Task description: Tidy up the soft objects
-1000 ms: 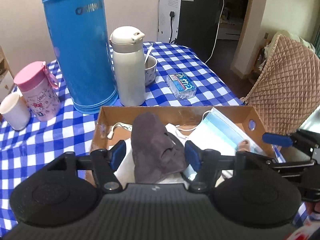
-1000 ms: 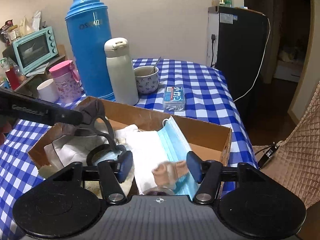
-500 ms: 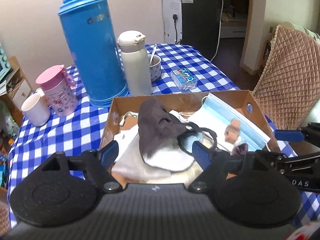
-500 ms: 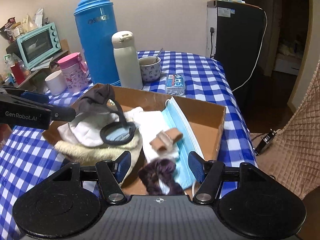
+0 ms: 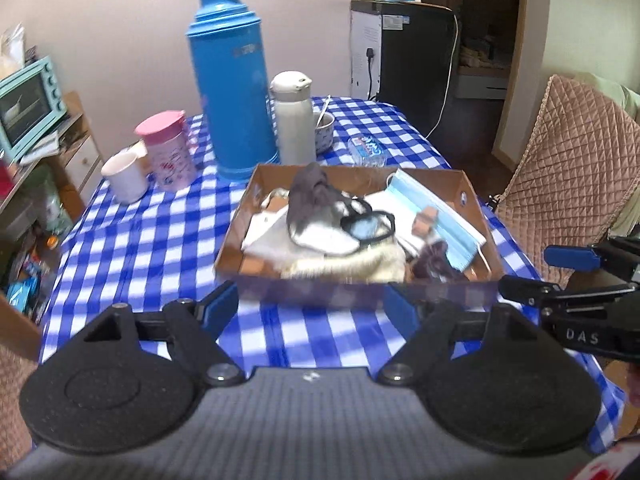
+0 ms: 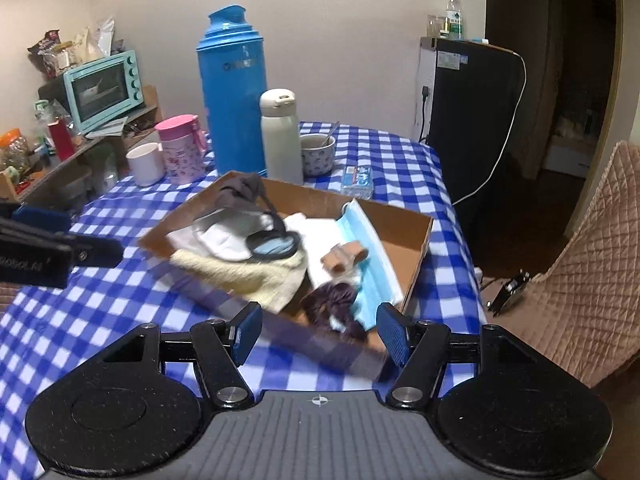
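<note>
1. Both wrist views show dim, flat indoor lighting; colours look muted with a cool cast.
2. No light source is in frame; the doorway (image 6: 568, 80) at the right is the darkest area, its detail lost.
3. Shadows under the cardboard box (image 5: 468, 196) are soft and weak.
4. Motion blur smears the box's near wall and the checked tablecloth (image 5: 140, 240) in front of it; the same smear appears in the right view (image 6: 340, 344).
5. The blue thermos (image 6: 232, 80) carries a faint vertical sheen, without hard glare.
6. Fisheye distortion bends the walls and the quilted chair (image 5: 576, 152) at the edges; the corners vignette to black.
7. The near gripper bodies are sharp; the far shelf clutter is soft.
</note>
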Tool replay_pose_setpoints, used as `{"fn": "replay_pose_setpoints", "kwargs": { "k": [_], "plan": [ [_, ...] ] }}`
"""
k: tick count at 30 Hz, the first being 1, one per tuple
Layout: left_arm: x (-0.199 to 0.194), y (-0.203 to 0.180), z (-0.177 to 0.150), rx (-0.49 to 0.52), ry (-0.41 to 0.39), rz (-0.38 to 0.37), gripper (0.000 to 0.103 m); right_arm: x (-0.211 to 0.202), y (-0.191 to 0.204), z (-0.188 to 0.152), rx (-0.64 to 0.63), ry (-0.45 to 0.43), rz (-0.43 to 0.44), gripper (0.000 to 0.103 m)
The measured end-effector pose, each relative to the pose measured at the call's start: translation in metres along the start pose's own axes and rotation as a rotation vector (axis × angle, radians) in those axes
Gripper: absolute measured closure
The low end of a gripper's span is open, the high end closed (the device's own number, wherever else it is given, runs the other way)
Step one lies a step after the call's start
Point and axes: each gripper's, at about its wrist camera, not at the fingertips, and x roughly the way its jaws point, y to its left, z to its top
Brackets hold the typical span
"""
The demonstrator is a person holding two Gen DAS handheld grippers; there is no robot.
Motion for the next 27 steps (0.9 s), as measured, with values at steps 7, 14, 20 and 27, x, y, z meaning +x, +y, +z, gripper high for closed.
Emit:
{"fn": "replay_pose_setpoints", "kwargs": {
  "k": [7, 14, 20, 27],
  "plan": [
    [-0.054, 0.017, -0.041, -0.081, 0.034, 0.021, 0.027, -0.045, 0.027, -0.025, 0.033, 0.040, 0.038, 0.040],
    [-0.102, 0.036, -0.084, -0.087, 0.071, 0.026, 0.027, -0.092, 0.067, -0.061, 0.139, 0.102, 0.066, 0.040],
    [-0.142, 0.048, -0.126, -0.076, 0.109, -0.004, 0.027, -0.130, 0.106, -0.091, 0.207, 0.137, 0.069, 0.040],
    [-0.181, 0.055, -0.172, -0.050, 0.140, -0.028, 0.027, -0.169, 0.145, -0.123, 0.229, 0.169, 0.064, 0.040]
  ]
}}
